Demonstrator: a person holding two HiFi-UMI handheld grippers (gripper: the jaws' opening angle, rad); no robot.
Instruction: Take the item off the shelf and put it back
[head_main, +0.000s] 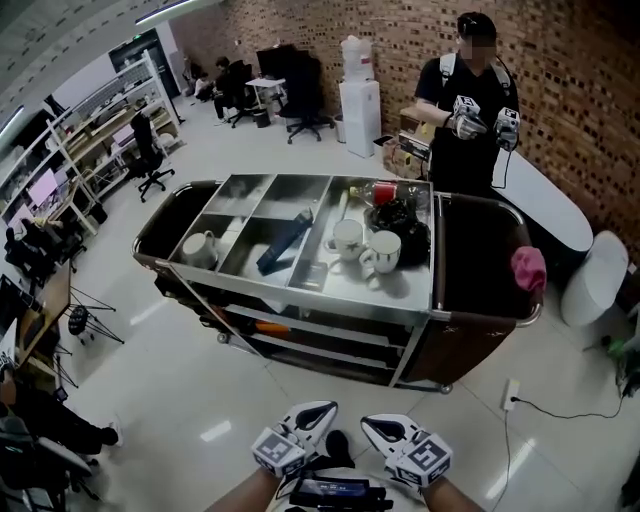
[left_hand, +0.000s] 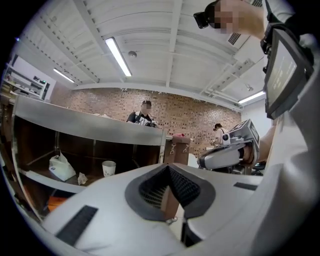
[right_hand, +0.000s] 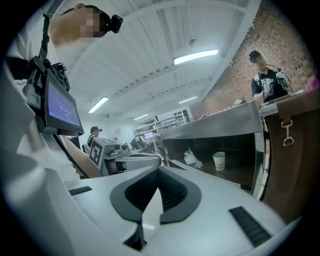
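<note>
A metal service cart (head_main: 300, 290) stands ahead of me, with open shelves under its top. In the left gripper view the middle shelf (left_hand: 35, 179) holds a white bag (left_hand: 61, 169), a crumpled paper (left_hand: 81, 178) and a paper cup (left_hand: 108, 168). The right gripper view shows the same cup (right_hand: 218, 160) and bag (right_hand: 190, 158). Both grippers hang low and close to my body, well short of the cart. My left gripper (head_main: 318, 413) (left_hand: 170, 195) is shut with nothing in it. My right gripper (head_main: 378, 428) (right_hand: 159, 195) is also shut and empty.
The cart top has compartments with two white mugs (head_main: 365, 247), a white pot (head_main: 198, 247), a blue item (head_main: 283, 243) and a black bag (head_main: 400, 222). A pink cloth (head_main: 528, 267) lies on its dark right end. A person (head_main: 470, 100) stands behind the cart. An orange item (head_main: 270, 327) lies on a lower shelf.
</note>
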